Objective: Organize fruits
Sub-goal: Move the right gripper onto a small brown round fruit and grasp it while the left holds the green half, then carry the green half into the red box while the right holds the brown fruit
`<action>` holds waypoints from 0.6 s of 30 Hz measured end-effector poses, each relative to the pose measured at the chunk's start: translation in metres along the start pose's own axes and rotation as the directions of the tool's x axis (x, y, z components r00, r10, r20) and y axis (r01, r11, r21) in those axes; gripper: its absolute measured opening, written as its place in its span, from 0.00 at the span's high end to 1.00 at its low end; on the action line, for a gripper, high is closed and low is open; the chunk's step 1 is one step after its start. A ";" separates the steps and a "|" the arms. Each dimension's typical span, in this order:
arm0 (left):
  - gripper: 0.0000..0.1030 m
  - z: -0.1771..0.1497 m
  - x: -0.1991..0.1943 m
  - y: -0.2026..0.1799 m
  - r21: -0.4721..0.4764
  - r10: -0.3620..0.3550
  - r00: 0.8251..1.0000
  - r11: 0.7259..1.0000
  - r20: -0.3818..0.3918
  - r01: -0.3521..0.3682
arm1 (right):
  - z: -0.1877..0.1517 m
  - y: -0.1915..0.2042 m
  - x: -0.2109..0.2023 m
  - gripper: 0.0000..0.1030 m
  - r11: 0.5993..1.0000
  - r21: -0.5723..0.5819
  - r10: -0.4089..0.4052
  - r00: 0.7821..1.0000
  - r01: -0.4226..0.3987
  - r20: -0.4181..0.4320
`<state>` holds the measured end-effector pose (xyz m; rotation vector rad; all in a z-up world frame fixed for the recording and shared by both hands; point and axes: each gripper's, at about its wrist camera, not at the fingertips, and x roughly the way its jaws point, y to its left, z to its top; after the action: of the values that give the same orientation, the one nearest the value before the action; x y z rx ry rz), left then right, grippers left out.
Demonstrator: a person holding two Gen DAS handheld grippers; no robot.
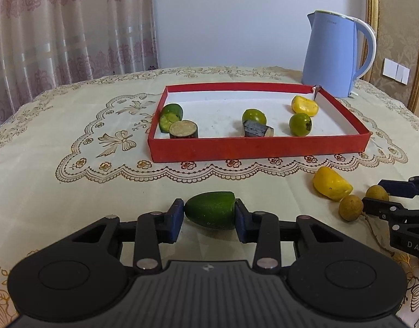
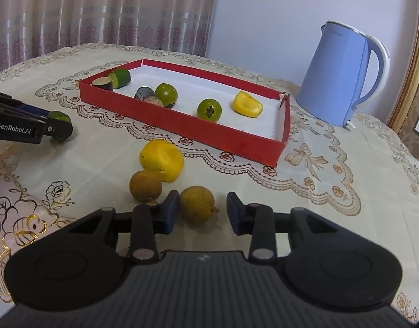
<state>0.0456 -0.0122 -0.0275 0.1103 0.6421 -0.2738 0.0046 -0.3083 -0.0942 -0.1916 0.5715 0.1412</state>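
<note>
Your left hand-held gripper (image 1: 209,213) is closed on a green cucumber end piece (image 1: 212,209), one pad against its rounded tip and one against its flat cut face, the piece resting on the desk (image 1: 72,191) just in front of the red tray (image 1: 258,147). Gripping across the length in this way likely keeps the rounded body from rolling out.

Your right hand-held gripper (image 2: 202,210) stands narrow around a brown round fruit (image 2: 197,203) on the desk; its left pad touches the fruit, while a gap shows at the right pad, so no firm hold is visible. A second brown fruit (image 2: 145,186) and a yellow piece (image 2: 161,158) lie just beside it, still outside the tray.

Inside the tray lie a cucumber slice (image 1: 171,117), two dark pieces (image 1: 183,132), two green round fruits (image 1: 299,124) and a yellow piece (image 1: 304,105). A blue kettle (image 1: 332,57) stands behind the tray's far right corner.
</note>
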 end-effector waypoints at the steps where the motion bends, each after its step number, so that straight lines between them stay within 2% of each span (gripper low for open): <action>1: 0.64 0.000 0.000 0.000 0.000 -0.001 1.000 1.000 0.000 0.001 | 0.000 0.001 0.000 0.73 1.000 -0.002 0.005 1.000 -0.005 -0.001; 5: 0.64 -0.001 0.002 0.002 -0.003 0.001 1.000 1.000 -0.006 -0.001 | 0.001 0.006 -0.001 0.73 1.000 -0.022 -0.009 1.000 0.009 -0.005; 11: 0.64 0.000 -0.002 0.005 -0.010 -0.014 1.000 1.000 0.004 0.014 | 0.001 -0.001 -0.006 0.73 1.000 0.016 -0.017 1.000 0.017 0.009; 18: 0.64 0.007 -0.008 0.008 -0.029 -0.038 0.999 0.999 0.016 0.038 | 0.006 -0.008 -0.017 0.73 0.998 0.044 -0.041 0.997 0.038 0.061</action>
<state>0.0462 -0.0039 -0.0167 0.0679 0.6333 -0.3013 -0.0045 -0.3163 -0.0787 -0.1564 0.5080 0.0961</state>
